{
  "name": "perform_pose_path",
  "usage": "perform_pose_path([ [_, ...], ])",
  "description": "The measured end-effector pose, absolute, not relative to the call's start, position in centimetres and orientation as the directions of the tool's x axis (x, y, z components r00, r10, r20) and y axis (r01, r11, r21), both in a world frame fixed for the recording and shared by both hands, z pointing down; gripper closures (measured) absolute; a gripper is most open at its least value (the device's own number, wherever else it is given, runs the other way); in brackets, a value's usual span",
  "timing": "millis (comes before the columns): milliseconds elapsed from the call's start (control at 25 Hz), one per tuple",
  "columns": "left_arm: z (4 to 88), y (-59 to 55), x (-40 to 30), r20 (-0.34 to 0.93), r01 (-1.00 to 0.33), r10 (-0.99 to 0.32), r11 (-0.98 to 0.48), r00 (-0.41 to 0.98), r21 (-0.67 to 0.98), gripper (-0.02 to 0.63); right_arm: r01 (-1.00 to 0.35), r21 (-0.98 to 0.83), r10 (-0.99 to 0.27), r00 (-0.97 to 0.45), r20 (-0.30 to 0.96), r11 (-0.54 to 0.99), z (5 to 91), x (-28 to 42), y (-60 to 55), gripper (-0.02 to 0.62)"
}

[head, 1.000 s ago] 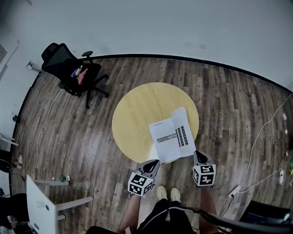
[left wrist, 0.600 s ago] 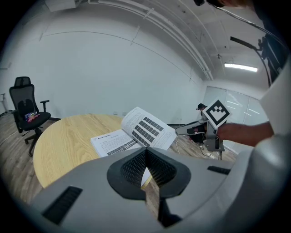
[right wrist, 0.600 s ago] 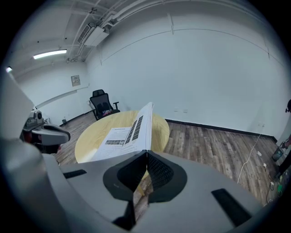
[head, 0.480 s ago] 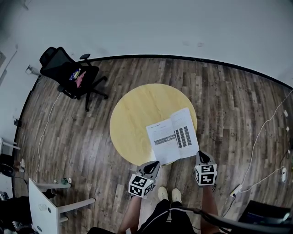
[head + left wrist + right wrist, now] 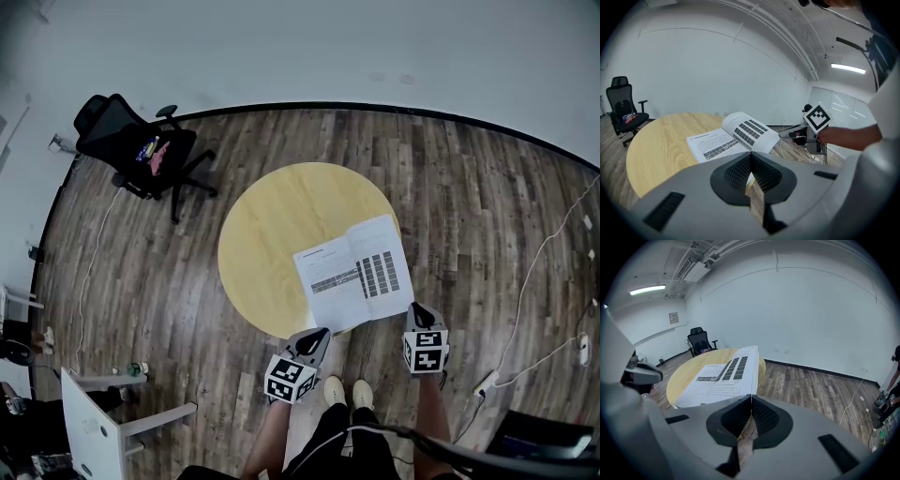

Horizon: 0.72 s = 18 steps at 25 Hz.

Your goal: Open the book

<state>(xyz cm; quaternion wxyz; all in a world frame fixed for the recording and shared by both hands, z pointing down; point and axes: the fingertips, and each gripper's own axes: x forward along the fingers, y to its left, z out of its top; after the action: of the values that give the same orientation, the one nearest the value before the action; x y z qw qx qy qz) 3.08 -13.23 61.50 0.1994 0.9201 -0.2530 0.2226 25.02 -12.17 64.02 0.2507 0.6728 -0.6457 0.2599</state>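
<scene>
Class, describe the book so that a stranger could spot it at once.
Find the round yellow table on the wooden floor. The book lies open at the edge nearest the person's feet, the only white thing there, with dark printed blocks on one page.

Looks like a bare office or studio room: plain white walls, wood-plank floor, black swivel chair parked over by the wall. Round pale-wood counter out in the middle, white desk off at the edge, cables trailing across the boards, strip light glowing overhead.
</scene>
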Motion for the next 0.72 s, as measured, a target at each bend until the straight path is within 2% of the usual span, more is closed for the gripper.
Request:
perform_pose_path([
  [720,64.2,-13.9,4.1,0.528,-0.548,-0.358,-0.795,0.770,0.260,0.606,-0.998,0.048,-0.702,0.063,0.710,-0.040,68.5,27.7,-12.7,0.583],
])
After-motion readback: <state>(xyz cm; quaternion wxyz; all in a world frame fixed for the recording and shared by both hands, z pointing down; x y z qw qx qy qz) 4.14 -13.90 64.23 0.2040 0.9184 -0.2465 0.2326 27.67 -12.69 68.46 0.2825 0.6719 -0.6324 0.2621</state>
